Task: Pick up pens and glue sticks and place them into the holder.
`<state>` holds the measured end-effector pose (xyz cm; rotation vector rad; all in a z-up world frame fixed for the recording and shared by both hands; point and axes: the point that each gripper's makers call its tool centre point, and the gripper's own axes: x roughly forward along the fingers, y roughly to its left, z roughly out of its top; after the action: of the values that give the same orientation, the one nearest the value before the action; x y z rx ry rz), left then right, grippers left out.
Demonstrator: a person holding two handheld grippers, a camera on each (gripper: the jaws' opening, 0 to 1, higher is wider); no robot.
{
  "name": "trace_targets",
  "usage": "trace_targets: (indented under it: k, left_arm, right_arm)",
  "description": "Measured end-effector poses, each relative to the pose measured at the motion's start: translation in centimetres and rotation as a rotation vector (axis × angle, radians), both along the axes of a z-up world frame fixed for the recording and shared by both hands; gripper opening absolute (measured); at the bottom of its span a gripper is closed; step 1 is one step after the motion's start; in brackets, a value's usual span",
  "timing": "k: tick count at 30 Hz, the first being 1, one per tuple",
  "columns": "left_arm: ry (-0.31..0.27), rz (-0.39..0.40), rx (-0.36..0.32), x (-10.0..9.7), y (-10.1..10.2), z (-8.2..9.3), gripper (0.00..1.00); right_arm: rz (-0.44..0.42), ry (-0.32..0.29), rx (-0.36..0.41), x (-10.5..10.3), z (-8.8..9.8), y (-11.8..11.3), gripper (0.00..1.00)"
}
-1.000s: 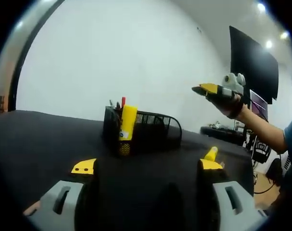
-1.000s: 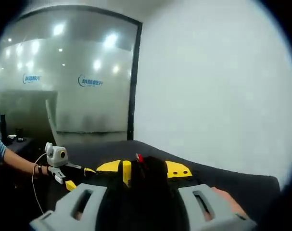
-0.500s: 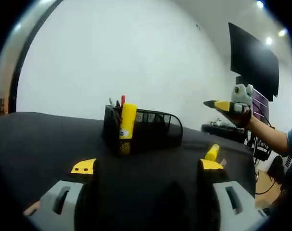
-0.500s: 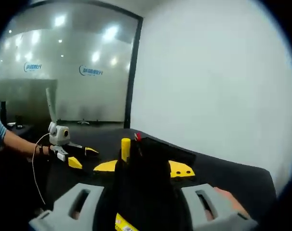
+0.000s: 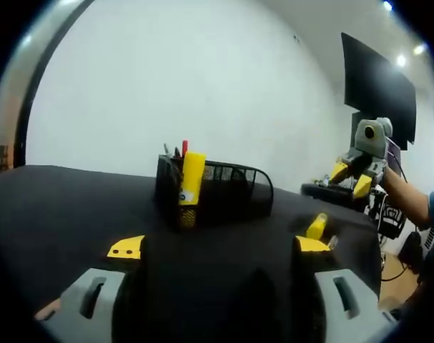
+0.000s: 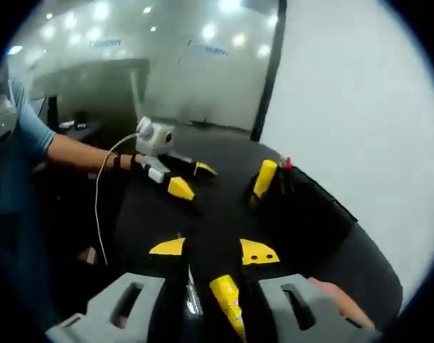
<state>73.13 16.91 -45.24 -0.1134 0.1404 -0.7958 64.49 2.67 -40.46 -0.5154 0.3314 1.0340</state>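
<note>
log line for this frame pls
left gripper: open, empty | right gripper: open, above glue stick and pen on table | holder: yellow glue stick upright inside

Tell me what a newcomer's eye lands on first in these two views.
First, the bright yellow glue stick standing upright in the black mesh holder mid-table, a red-tipped pen poking up beside it. Next, in the right gripper view, another glue stick lying on the black table between the open jaws of the right gripper. The left gripper, held in a person's hand, hovers open nearby.
</note>
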Motion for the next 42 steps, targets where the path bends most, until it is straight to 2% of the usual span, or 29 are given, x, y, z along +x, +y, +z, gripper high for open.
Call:
trace_targets:
  k: [7,11,21,29,36,42]
  left_arm:
    - [-0.005,0.006,-0.004,0.0,0.1,0.1,0.81]
    - [-0.003,0.010,-0.004,-0.2,0.0,0.1,0.81]
    - [-0.003,0.011,-0.010,0.1,0.2,0.2,0.80]
    - [-0.004,0.010,-0.003,0.0,0.2,0.1,0.79]
    - [-0.002,0.015,-0.004,0.5,0.4,0.1,0.79]
    - [-0.003,0.018,-0.004,0.6,0.5,0.1,0.79]
  right_arm:
    - [0.042,0.016,-0.093,-0.5,-1.4,1.7,0.23]
    - [0.080,0.058,-0.151,-1.1,-2.6,2.5,0.21]
    - [0.110,0.128,-0.289,-1.3,-5.9,4.0,0.18]
    - [0.118,0.116,-0.413,-0.3,-7.8,4.8,0.15]
    - [0.139,0.138,-0.428,-0.1,-8.4,5.5,0.12]
    - [0.138,0.151,-0.467,0.2,-9.2,5.5,0.06]
